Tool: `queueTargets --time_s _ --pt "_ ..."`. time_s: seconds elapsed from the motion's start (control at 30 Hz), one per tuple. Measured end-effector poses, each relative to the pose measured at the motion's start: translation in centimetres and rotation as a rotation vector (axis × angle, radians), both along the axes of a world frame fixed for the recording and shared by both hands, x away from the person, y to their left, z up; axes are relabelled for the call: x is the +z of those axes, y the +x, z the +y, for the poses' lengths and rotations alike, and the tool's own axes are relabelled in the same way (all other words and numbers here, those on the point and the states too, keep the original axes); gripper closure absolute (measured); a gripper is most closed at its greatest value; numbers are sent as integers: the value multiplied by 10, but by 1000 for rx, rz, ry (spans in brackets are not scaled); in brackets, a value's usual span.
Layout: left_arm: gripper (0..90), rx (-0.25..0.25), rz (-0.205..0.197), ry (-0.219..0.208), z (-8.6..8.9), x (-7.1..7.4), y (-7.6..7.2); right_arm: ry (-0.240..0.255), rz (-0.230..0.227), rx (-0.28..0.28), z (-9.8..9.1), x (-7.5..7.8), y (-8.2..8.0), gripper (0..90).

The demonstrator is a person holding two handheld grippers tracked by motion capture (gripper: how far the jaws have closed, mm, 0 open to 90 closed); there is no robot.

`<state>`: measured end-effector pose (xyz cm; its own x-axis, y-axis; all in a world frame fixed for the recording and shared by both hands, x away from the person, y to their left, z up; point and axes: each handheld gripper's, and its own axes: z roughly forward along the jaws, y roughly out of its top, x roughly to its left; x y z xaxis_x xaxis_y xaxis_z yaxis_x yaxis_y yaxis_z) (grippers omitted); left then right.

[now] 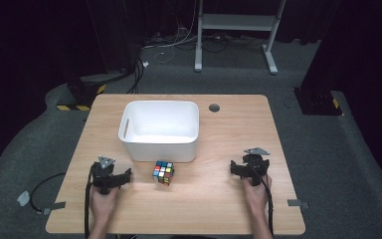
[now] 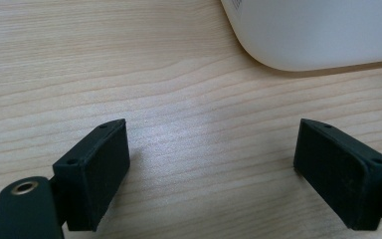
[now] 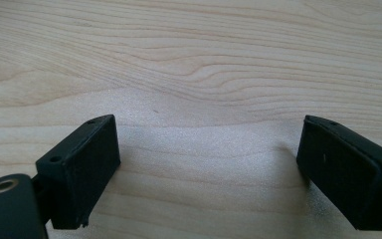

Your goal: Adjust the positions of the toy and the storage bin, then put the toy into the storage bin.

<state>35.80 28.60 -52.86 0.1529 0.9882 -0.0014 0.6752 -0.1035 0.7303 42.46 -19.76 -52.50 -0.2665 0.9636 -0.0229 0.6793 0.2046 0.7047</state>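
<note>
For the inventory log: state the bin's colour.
White; the bin shows best in the high view.

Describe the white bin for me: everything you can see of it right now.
The white bin is a rectangular tub with rounded corners, smooth and plastic-looking, standing upright and open-topped on the wooden table, toward its far side. A slot handle is cut into its left end wall. Its inside looks empty. The puzzle cube sits just in front of its near wall; whether they touch I cannot tell. Neither gripper touches it. In the left gripper view one rounded lower corner rests on the wood, ahead of the open jaws.
</note>
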Motion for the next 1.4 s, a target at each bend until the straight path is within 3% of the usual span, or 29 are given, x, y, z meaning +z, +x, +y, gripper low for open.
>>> queueTargets --time_s 1.23,1.37,1.4 --pt "147 8 3 -3 0 0 1 3 -4 1 1 0 -2 123" --pt "162 9 4 -22 1 1 -1 5 -3 0 1 0 -2 125" --pt "165 13 3 -43 3 2 -2 4 -4 3 1 0 -2 128"
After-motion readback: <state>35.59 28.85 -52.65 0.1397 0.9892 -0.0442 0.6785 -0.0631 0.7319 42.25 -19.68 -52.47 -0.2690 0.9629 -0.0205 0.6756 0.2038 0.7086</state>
